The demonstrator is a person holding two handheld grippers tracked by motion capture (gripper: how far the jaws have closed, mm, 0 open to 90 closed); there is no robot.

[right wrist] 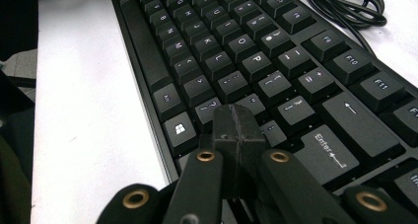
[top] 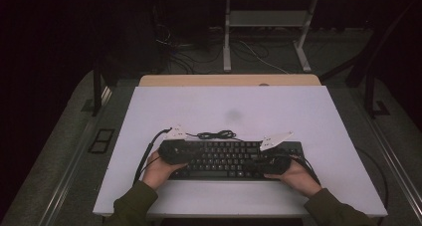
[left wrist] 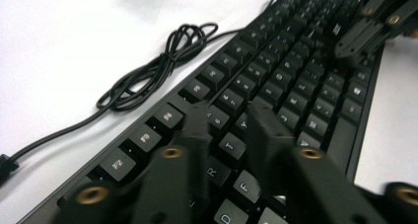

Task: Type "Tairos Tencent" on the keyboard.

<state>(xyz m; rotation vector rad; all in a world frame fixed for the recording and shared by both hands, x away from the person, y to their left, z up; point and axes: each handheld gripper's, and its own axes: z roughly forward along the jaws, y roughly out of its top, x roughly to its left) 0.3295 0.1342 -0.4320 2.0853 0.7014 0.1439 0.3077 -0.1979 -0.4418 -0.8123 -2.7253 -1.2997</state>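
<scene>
White tabletop is carrying a black mechanical keyboard near its front edge, coiled cable lying just behind, while the left gripper is hovering with jaws slightly apart and the right gripper is pressing together over the keys.

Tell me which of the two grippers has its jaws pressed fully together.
The right gripper: its jaws meet flush over the keyboard near Enter. The left gripper keeps a gap between its jaws.

Black keyboard with white legends, black coiled cable, plain white table, olive sleeves
</scene>
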